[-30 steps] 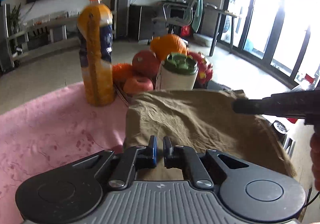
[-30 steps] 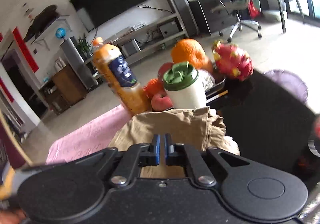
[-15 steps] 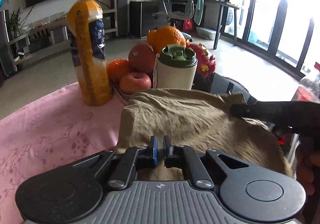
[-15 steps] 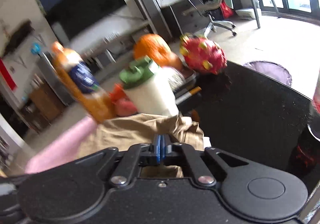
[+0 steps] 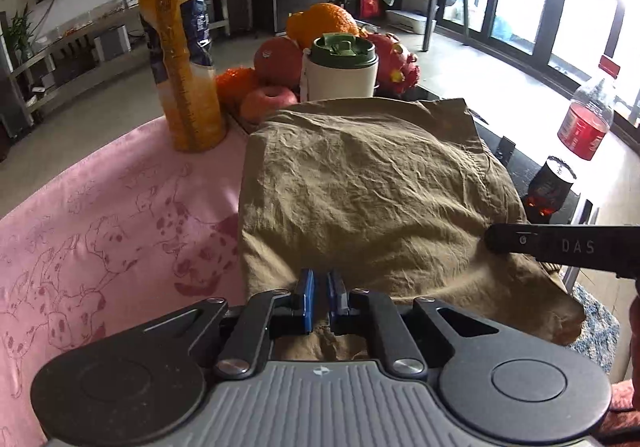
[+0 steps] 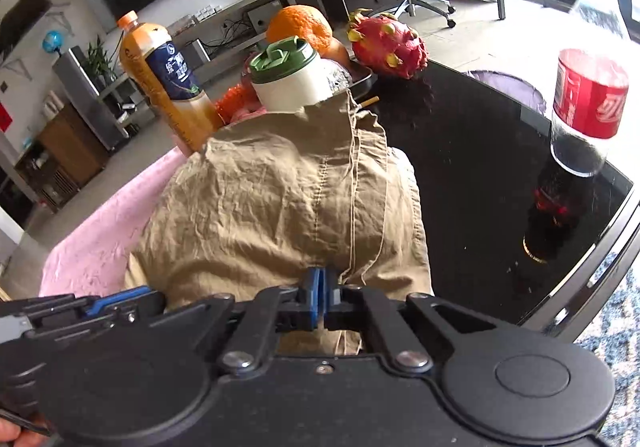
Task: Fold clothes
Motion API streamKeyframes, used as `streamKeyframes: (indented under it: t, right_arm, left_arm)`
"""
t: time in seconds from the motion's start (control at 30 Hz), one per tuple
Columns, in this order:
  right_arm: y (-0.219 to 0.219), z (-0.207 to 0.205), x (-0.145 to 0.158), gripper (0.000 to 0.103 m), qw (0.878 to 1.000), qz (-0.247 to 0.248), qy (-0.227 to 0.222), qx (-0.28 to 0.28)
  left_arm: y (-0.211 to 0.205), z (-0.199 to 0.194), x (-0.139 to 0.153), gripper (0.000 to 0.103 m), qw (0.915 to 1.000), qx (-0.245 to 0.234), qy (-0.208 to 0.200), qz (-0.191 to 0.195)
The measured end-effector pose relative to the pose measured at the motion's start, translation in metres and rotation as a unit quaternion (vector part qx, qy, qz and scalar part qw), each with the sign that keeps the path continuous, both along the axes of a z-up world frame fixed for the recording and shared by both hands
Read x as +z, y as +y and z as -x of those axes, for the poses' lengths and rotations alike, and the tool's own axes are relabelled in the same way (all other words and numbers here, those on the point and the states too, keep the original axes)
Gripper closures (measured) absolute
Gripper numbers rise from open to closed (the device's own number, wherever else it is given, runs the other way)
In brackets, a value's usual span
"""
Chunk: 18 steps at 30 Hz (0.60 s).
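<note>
**Khaki garment held at its near edge by both grippers**

The left gripper (image 5: 319,297) has its blue pads almost together, and the near hem of the khaki garment (image 5: 360,191) passes between them; the exact contact is hidden under the fingers. The right gripper (image 6: 319,297) has its pads pressed fully together on the garment's edge, where loose threads hang. In the left wrist view only a black bar of the right gripper is seen, cut off at the right border, lying over the cloth.

The garment lies wrinkled and doubled over on the table, partly on a pink tablecloth (image 5: 100,215) with a spotted dog print, partly on the black glass tabletop (image 6: 480,151). Behind it stand an orange juice bottle (image 5: 180,51), a white cup with green lid (image 5: 340,71) and a tray of fruit; the tray itself is mostly hidden. A red-labelled soda bottle (image 6: 588,103) stands to the right. Farther away are a television, shelves, an office chair and bright windows.

Both grippers point downward over the near edge.
</note>
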State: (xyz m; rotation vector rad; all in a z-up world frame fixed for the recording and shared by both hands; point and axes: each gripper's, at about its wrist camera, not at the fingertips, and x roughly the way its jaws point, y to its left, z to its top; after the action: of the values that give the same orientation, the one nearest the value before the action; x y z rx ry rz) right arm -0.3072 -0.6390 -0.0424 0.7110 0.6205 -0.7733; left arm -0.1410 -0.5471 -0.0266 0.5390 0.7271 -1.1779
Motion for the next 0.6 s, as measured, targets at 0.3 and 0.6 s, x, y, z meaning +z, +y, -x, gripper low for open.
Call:
streamKeyframes:
  t: [0.3,0.6]
  right_arm:
    - [0.045,0.022,0.122,0.042,0.998,0.053,-0.022,0.039]
    - [0.118,0.048,0.165,0.0,0.994,0.065,0.038,0.075]
  left_arm:
    - [0.053,0.02,0.073,0.057,0.9998,0.016,0.009,-0.01]
    - [0.13,0.046,0.101,0.02,0.9991,0.021,0.034,-0.014]
